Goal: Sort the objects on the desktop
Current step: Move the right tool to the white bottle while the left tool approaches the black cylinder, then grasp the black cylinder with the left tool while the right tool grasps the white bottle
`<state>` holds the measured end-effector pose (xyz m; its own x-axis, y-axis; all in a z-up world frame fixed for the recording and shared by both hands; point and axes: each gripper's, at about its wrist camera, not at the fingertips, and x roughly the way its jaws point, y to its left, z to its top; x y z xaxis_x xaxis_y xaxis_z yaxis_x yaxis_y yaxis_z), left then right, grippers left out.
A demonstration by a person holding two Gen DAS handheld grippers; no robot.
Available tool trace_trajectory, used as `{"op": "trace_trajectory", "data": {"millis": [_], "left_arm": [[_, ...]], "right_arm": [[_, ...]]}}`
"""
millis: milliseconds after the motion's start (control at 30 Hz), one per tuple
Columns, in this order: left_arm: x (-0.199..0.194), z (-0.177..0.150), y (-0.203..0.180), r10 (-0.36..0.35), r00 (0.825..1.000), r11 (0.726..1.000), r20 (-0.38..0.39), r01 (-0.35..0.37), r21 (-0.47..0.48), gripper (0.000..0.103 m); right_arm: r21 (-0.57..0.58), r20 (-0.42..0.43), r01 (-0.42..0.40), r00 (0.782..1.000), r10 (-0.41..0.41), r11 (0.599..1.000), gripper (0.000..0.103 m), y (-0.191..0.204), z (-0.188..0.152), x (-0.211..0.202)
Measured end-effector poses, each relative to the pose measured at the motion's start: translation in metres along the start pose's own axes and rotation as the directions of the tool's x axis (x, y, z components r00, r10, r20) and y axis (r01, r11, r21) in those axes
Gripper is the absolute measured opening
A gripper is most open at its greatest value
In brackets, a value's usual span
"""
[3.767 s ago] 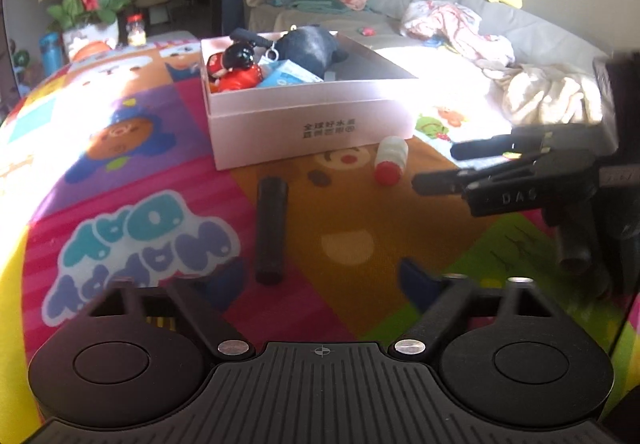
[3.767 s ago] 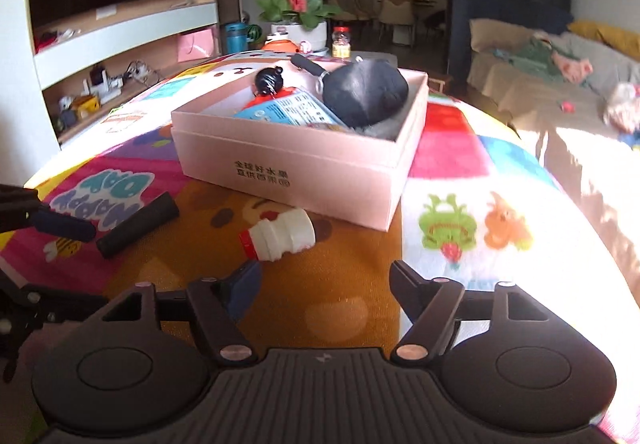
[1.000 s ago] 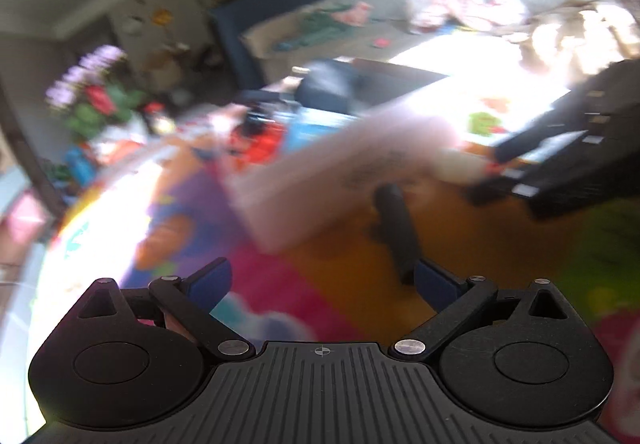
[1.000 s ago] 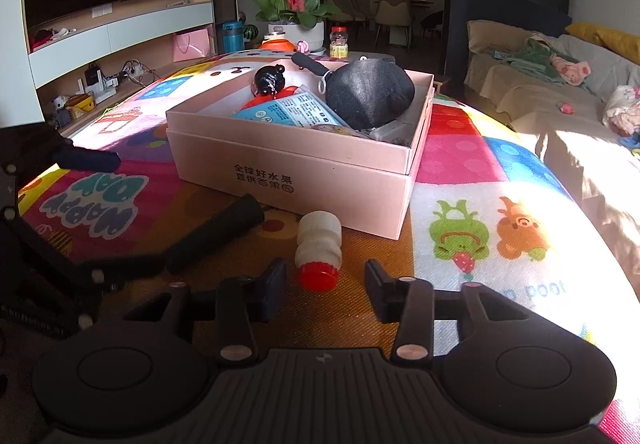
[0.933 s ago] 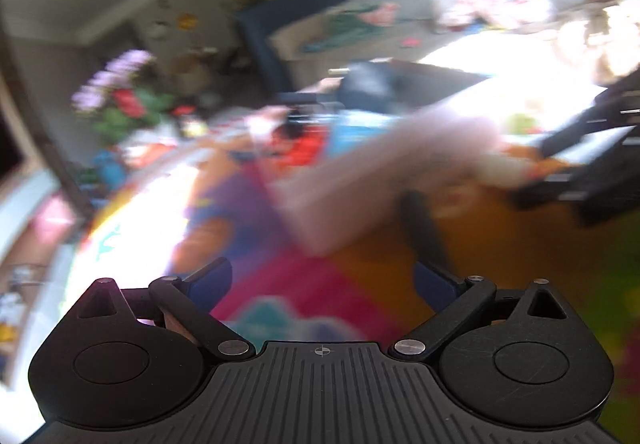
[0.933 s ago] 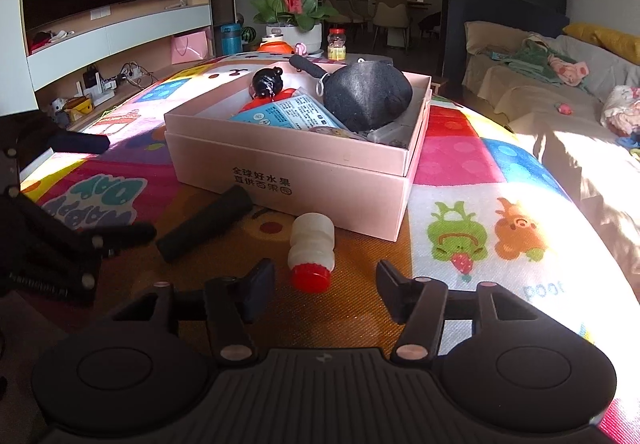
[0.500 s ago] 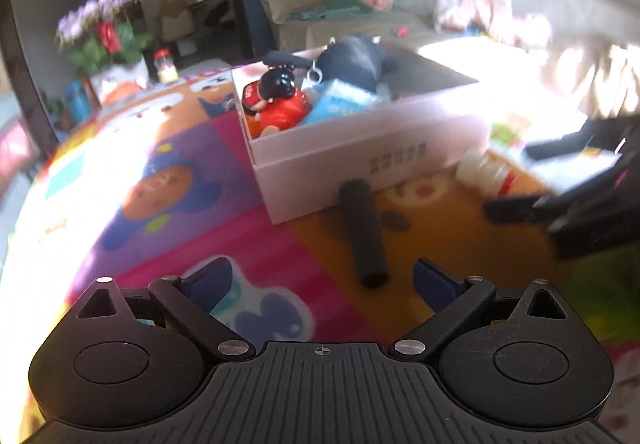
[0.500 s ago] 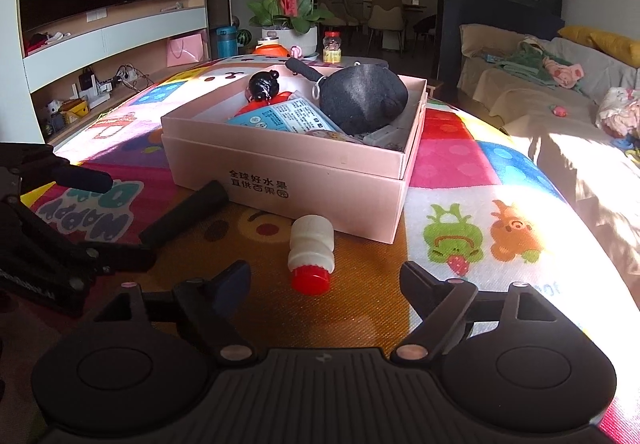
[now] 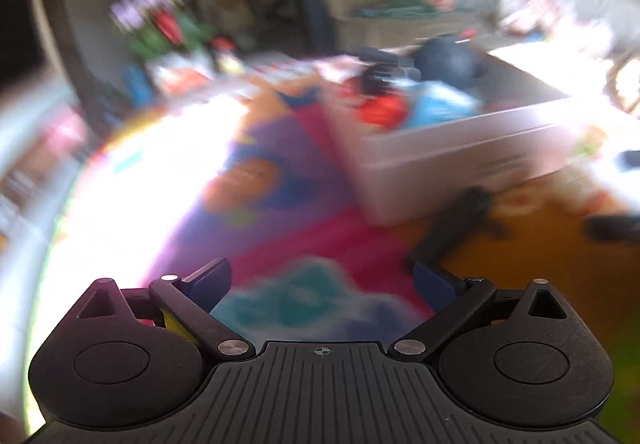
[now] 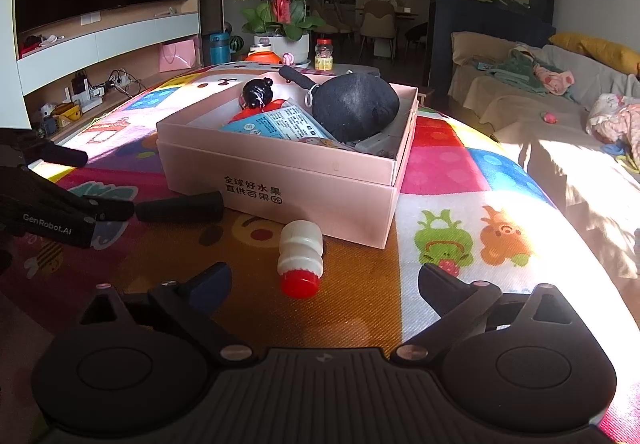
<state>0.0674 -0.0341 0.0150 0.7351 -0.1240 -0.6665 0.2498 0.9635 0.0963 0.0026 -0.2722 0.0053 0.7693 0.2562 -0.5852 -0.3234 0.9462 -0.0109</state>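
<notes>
On the glossy cartoon mat [image 10: 460,180], the right gripper [image 10: 324,284] is opening around a ribbed red-capped bottle [image 10: 301,258], untouched.

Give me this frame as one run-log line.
right claw: opening, nothing gripped | small white bottle: lying on mat, red cap toward camera | black cylinder: beside pink box | left claw: open, empty

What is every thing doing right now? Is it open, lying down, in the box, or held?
Pink box: lid off, holding toys.
Little bottle: lying on the mat, red cap on, pointing at the camera, not held.
Black roller: lying flat in front of the box, not held.
Black plush: resting inside the box.
Blue packet: inside the box.
Right gripper: jaws opening, nothing gripped.
Left gripper: open, empty.
</notes>
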Motion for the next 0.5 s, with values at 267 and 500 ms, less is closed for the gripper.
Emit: {"op": "trace_trajectory", "data": {"millis": [267, 500], "left_arm": [[0.003, 0.009, -0.032, -0.199, 0.979, 0.971, -0.046, 0.191, -0.144, 0.1], [0.014, 0.012, -0.046, -0.179, 0.982, 0.973, -0.065, 0.167, -0.159, 0.1]], "right_arm": [[0.007, 0.008, 0.026, 1.0, -0.026, 1.0, 0.1, -0.001, 0.0, -0.001], [0.181, 0.028, 0.069, 0.997, -0.075, 0.981, 0.099, -0.027, -0.003, -0.006]]}}
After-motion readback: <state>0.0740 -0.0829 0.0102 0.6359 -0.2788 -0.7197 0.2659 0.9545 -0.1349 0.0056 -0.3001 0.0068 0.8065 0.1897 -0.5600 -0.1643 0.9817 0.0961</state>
